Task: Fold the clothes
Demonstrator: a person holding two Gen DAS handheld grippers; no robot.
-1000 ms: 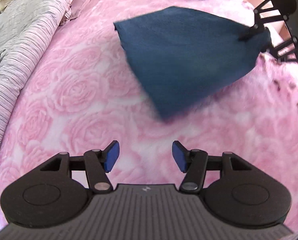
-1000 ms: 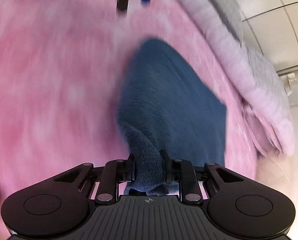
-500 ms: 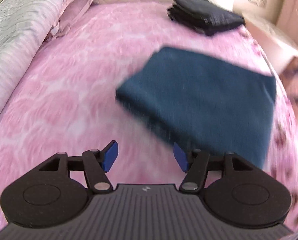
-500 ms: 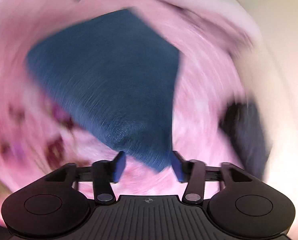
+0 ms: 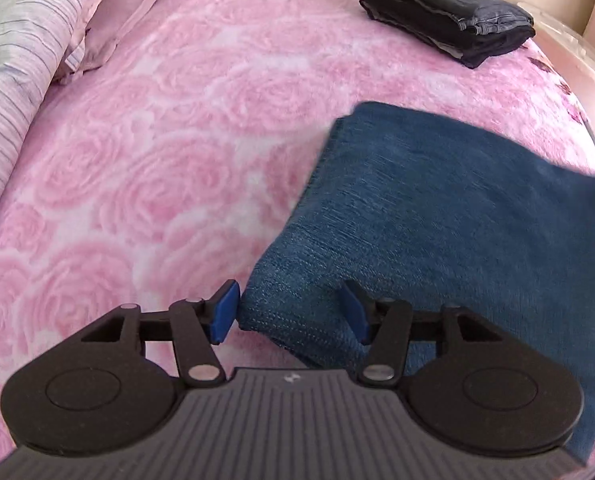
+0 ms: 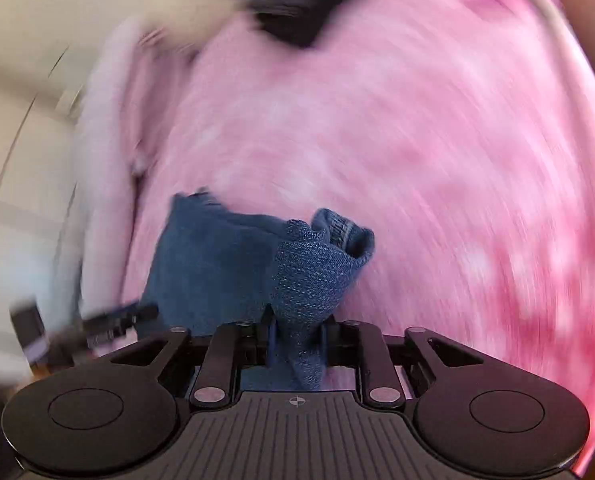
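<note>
A pink rose-patterned blanket (image 5: 201,128) fills most of the left wrist view. A striped duvet (image 5: 13,40) runs down the upper left edge. The folded blue knit garment (image 5: 449,216) lies on the blanket across the right half of the frame. A stack of dark folded clothes (image 5: 445,8) sits at the upper right. At the bottom, the left gripper (image 5: 291,312) is spread wide, its blue pads straddling the garment's near corner. In the blurred right wrist view, the right gripper (image 6: 297,338) is clamped on a bunch of the garment at lower centre.
</note>
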